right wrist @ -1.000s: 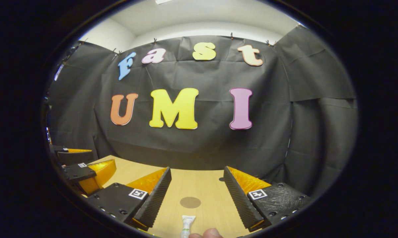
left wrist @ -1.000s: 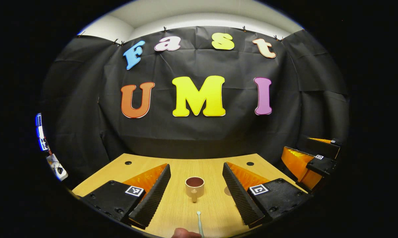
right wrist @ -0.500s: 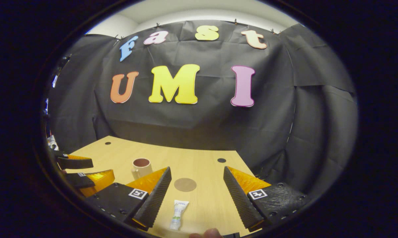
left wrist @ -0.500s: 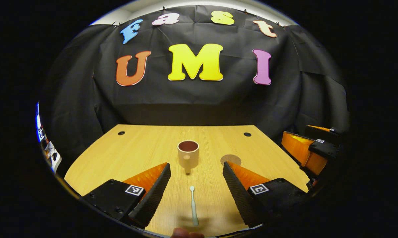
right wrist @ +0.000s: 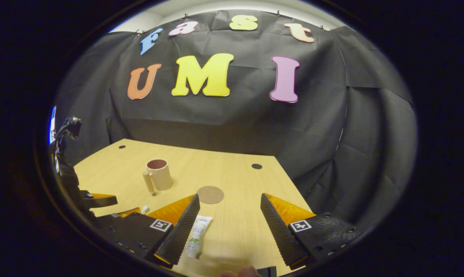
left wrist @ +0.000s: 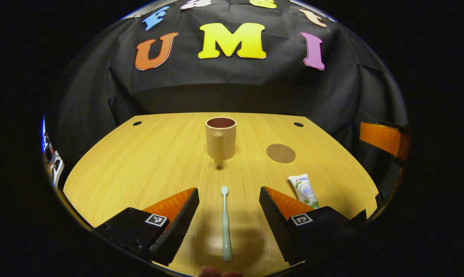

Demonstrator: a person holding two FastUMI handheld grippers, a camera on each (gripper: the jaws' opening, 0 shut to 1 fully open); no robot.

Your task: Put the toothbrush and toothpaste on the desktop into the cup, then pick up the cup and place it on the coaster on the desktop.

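Bare desktop [left wrist: 139, 161] surrounds the toothbrush [left wrist: 225, 227]; ahead, only the cup [left wrist: 220, 138] stands in the way.

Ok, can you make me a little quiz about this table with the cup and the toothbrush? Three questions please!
1. True or false: the toothbrush already stands inside the cup.
2. Which thing lies between the left gripper fingers? A) toothpaste B) toothbrush C) coaster
3. Fill in: the toothpaste lies flat on the ____, nearer to us than the round coaster.

Key:
1. False. It lies flat on the table, and the cup looks empty.
2. B. The fingers are spread wide and not touching it.
3. Table. In the right gripper view the right gripper is open too.
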